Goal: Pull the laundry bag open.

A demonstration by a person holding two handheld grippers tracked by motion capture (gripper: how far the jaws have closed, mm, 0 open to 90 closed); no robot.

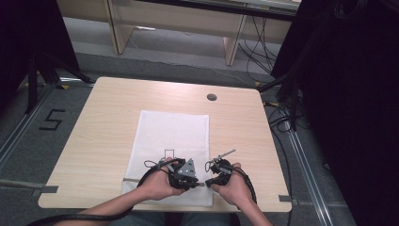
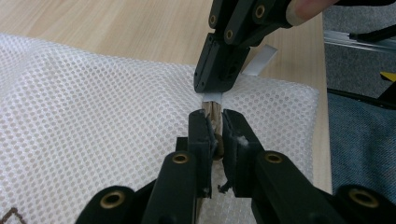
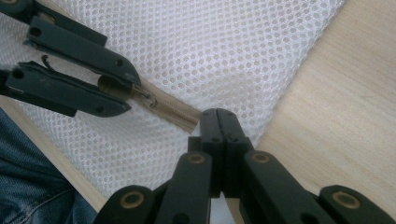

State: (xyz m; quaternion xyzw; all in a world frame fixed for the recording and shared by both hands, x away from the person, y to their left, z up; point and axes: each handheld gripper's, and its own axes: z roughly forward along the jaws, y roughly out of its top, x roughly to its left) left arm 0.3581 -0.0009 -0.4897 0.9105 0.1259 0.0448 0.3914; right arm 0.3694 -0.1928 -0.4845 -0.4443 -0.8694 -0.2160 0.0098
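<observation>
The beige zipper [image 3: 161, 105] of the white mesh bag [image 3: 224, 51] is running straight between both tongs: right tongs [image 3: 219, 122] are pinching its end fully shut, left tongs [image 2: 215, 128] are clamping the slider, directly opposite, near the bench [image 3: 336, 112] edge.

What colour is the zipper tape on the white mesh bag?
Beige zipper tape on the white mesh bag; right gripper view shows it best.

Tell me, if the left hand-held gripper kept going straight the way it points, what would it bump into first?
Most likely the right hand-held gripper. The left hand-held gripper, clamped on the zipper pull of the white mesh laundry bag, points right at those shut jaws, which pinch the zipper's end just ahead. Depth is hard to judge.
</observation>
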